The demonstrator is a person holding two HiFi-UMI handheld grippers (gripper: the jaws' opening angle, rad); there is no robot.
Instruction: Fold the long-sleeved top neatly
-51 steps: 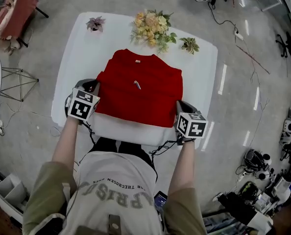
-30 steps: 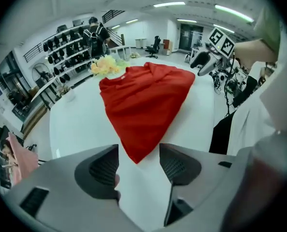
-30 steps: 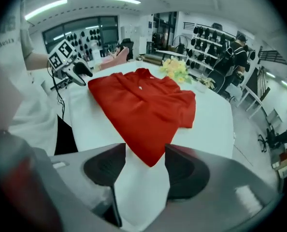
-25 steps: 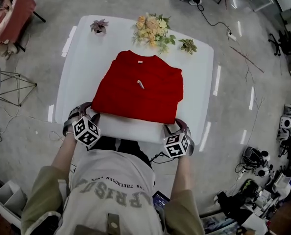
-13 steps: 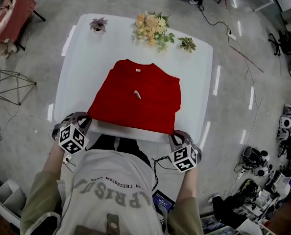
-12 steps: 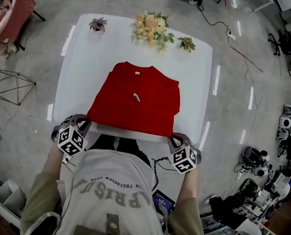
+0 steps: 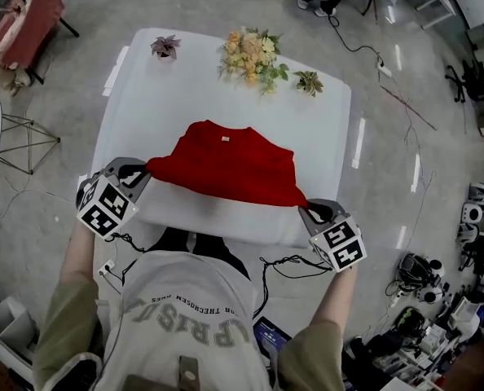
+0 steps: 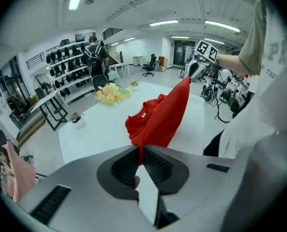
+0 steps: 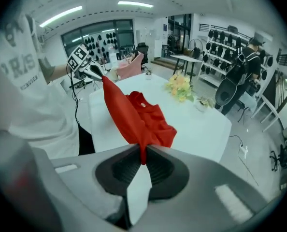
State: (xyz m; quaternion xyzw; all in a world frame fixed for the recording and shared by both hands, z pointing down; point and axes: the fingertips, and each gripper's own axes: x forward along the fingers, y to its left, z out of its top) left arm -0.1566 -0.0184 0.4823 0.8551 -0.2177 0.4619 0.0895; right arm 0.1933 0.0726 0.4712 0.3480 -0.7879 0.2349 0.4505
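The red long-sleeved top (image 7: pixel 226 165) lies partly folded on the white table (image 7: pixel 144 96), its collar end on the tabletop and its near hem lifted and stretched between both grippers. My left gripper (image 7: pixel 144 172) is shut on the hem's left corner, with red cloth (image 8: pixel 158 122) pinched between its jaws. My right gripper (image 7: pixel 305 208) is shut on the right corner, and the red cloth (image 9: pixel 134 117) runs from its jaws toward the other gripper (image 9: pixel 88 64). The near hem hangs above the table's front edge.
A flower bouquet (image 7: pixel 250 55), a small potted plant (image 7: pixel 165 47) and a leafy sprig (image 7: pixel 310 81) stand along the table's far edge. A person with a backpack (image 8: pixel 95 59) stands by racks in the background. A pink-draped chair (image 7: pixel 30 15) is at far left.
Both grippers closed on the near hem's corners and rose, lifting the front of the top off the table. The cloth now hangs taut between them.
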